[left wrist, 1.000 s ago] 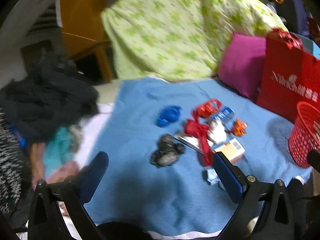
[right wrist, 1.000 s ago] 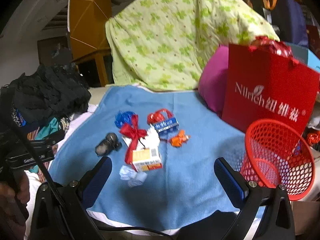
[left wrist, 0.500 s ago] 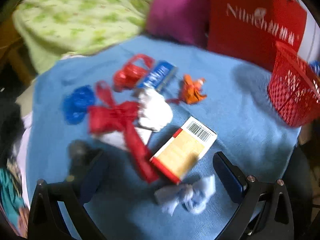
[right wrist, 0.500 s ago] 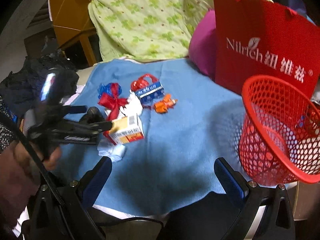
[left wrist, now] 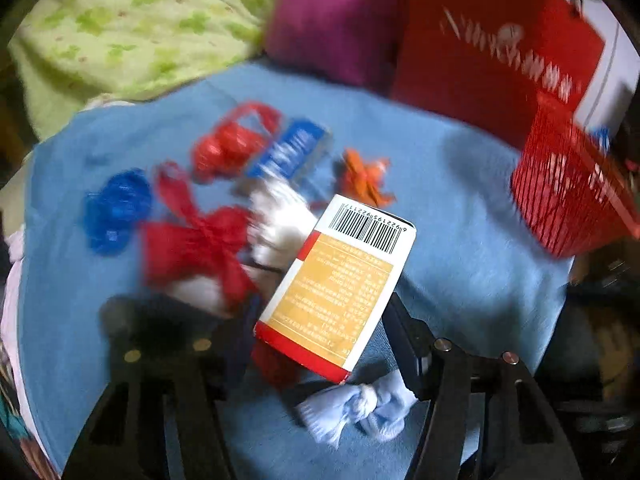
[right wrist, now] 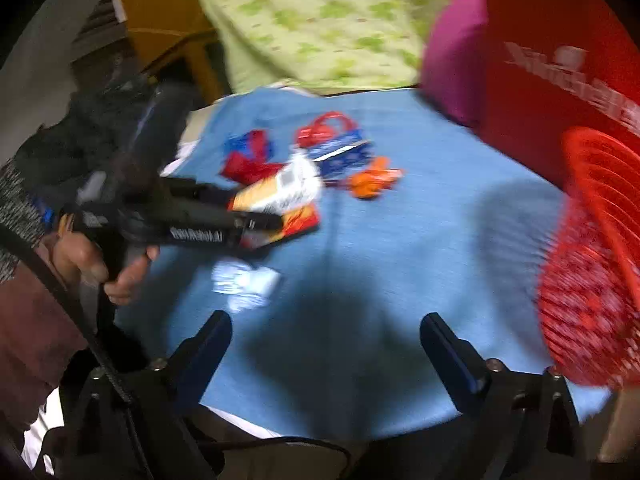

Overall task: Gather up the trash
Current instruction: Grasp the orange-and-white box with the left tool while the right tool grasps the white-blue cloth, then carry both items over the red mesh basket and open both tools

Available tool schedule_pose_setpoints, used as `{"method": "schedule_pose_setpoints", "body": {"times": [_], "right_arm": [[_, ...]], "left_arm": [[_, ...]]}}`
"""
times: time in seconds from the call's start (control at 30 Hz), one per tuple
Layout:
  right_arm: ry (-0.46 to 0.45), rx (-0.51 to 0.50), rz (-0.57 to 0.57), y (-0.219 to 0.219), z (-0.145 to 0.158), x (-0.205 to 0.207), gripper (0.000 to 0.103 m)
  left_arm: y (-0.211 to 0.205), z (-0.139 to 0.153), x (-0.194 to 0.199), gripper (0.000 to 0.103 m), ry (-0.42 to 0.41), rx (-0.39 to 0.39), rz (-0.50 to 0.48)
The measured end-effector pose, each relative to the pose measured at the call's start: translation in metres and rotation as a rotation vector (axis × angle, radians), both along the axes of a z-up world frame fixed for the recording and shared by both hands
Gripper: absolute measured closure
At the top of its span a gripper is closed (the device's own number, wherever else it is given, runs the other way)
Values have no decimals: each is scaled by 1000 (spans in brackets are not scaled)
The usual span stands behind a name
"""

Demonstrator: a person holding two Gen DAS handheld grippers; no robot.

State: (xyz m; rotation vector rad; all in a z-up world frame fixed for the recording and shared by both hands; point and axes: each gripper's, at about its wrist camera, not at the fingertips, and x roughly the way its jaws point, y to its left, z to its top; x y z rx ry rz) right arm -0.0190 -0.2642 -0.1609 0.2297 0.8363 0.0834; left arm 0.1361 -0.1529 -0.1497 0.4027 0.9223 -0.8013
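The left tongs (left wrist: 320,320) are closed in around the carton (left wrist: 336,284), a small red, white and orange box with a barcode at its far end; the fingers sit against its long sides near the end closest to the camera, and from the right wrist view the box appears raised off the blue blanket (left wrist: 460,208) rather than lying flat, though blur makes that uncertain. The right tongs (right wrist: 326,344) are spread wide with nothing between them, hanging over bare blanket.

The carton looks like thin card: light, stiff along its edges, likely to dent if squeezed across its broad faces. A hold across the narrow sides near the middle should keep it from swinging.

Just under the carton's near end lies a knotted pale blue rag (left wrist: 356,408), soft and limp, best pinched at the knot. Beyond the carton's left side are a red ribbon bow (left wrist: 196,240) and a crumpled white paper (left wrist: 280,224), both light and crushable. Farther beyond it sit a blue wrapper ball (left wrist: 116,212), a red crumpled wrapper (left wrist: 228,144), a blue printed packet (left wrist: 288,152) and an orange scrap (left wrist: 364,178); the foil-like ones may slip, so a bite into the bulk seems wise.

The red mesh basket (left wrist: 568,204) stands well to the carton's right, at the blanket's edge, in front of a red paper bag (left wrist: 492,40).
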Motion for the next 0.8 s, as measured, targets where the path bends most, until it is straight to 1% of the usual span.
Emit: {"method": "schedule_pose_setpoints", "body": {"times": [0.03, 0.07, 0.1, 0.17, 0.2, 0.23, 0.27, 0.3, 0.33, 0.37, 0.4, 0.43, 0.47, 0.53, 0.57, 0.63, 0.67, 0.7, 0.8], "right_arm": [[0, -2, 30, 6, -3, 9, 16], [-2, -6, 73, 15, -7, 23, 17], [-6, -12, 108, 22, -12, 34, 18], [-1, -16, 179, 36, -24, 59, 23], [20, -17, 205, 41, -32, 70, 29], [55, -19, 228, 47, -41, 83, 36], [97, -15, 249, 53, -53, 95, 39], [139, -7, 263, 58, -65, 106, 47], [153, -10, 263, 60, -71, 110, 49], [124, -20, 264, 63, -71, 109, 51], [123, -18, 273, 66, -69, 108, 67], [134, 1, 273, 66, -69, 107, 73], [132, 23, 256, 64, -67, 104, 75], [114, 18, 236, 62, -61, 94, 77], [100, 14, 220, 59, -55, 87, 77], [62, 44, 182, 46, -36, 73, 77], [33, 56, 157, 38, -23, 63, 77], [-12, 65, 126, 26, -4, 49, 77], [-154, 64, 14, -17, 54, -1, 77]], "left_arm": [[12, 12, -2, 40, -16, -25, 26], [25, 22, -4, 40, -35, -44, 51], [32, 27, -5, 40, -48, -49, 67], [60, 45, -13, 40, -103, -51, 123], [67, 45, -14, 39, -117, -51, 137], [82, 52, -20, 39, -135, -52, 162], [90, 54, -24, 39, -147, -48, 179], [100, 56, -29, 39, -157, -45, 194], [109, 58, -34, 39, -160, -43, 206], [116, 59, -38, 39, -160, -43, 217], [125, 59, -42, 39, -156, -43, 231], [129, 55, -41, 39, -154, -42, 239], [128, 51, -42, 39, -155, -40, 249], [131, 48, -46, 39, -150, -38, 268], [129, 47, -47, 39, -145, -42, 271], [121, 49, -48, 39, -136, -49, 262], [114, 52, -50, 39, -137, -55, 248], [109, 57, -54, 39, -139, -64, 234], [72, 80, -68, 39, -150, -113, 143]]}}
